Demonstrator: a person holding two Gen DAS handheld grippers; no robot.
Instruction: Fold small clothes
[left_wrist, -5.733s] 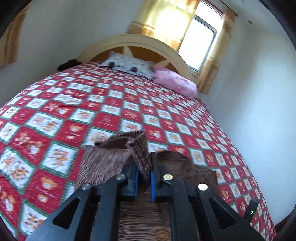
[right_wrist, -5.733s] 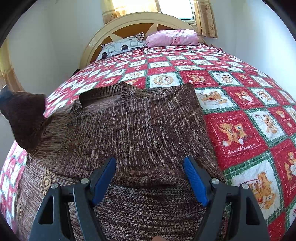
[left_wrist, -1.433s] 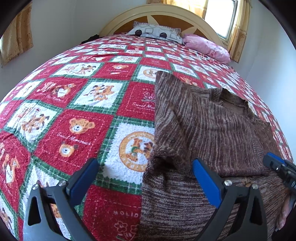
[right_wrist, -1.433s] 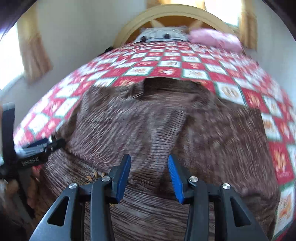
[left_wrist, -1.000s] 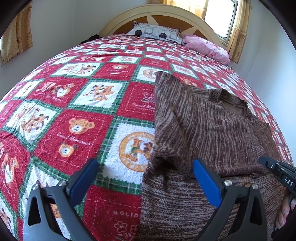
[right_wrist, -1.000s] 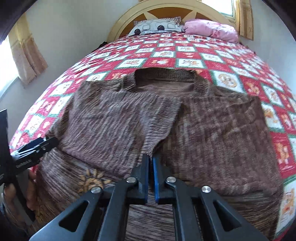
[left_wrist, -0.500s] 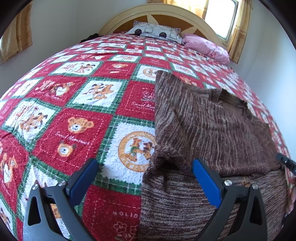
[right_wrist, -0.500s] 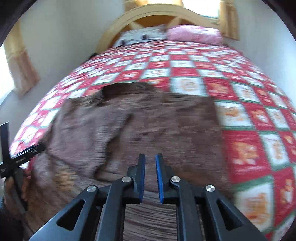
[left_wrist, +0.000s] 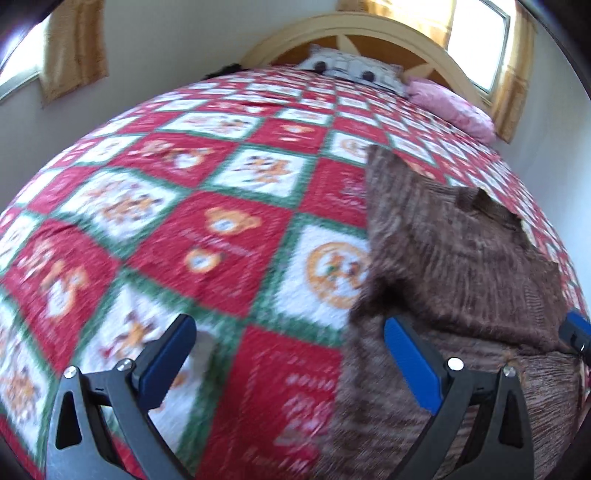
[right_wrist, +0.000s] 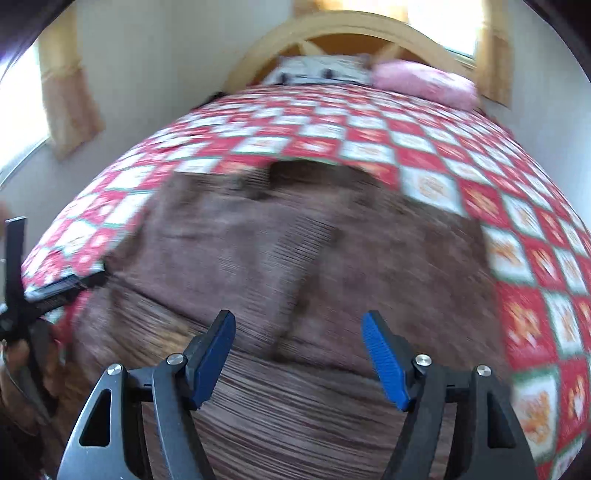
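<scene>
A brown knit sweater (right_wrist: 332, 266) lies flat on the bed with both sleeves folded in over its chest; it also shows at the right of the left wrist view (left_wrist: 461, 266). My right gripper (right_wrist: 298, 354) is open and empty, just above the sweater's lower middle. My left gripper (left_wrist: 288, 347) is open and empty, its right finger over the sweater's left edge and its left finger over the quilt. The right gripper's blue tip shows at the right edge of the left wrist view (left_wrist: 576, 328). Both views are blurred by motion.
A red, green and white bear-print quilt (left_wrist: 166, 221) covers the bed. A grey patterned pillow (left_wrist: 351, 70) and a pink pillow (left_wrist: 454, 107) lie at the arched wooden headboard (right_wrist: 351, 33). Walls stand close on both sides.
My right gripper has opened from shut and let go of the sleeve, now lying on the chest. My left gripper has shifted a little to the left, still open.
</scene>
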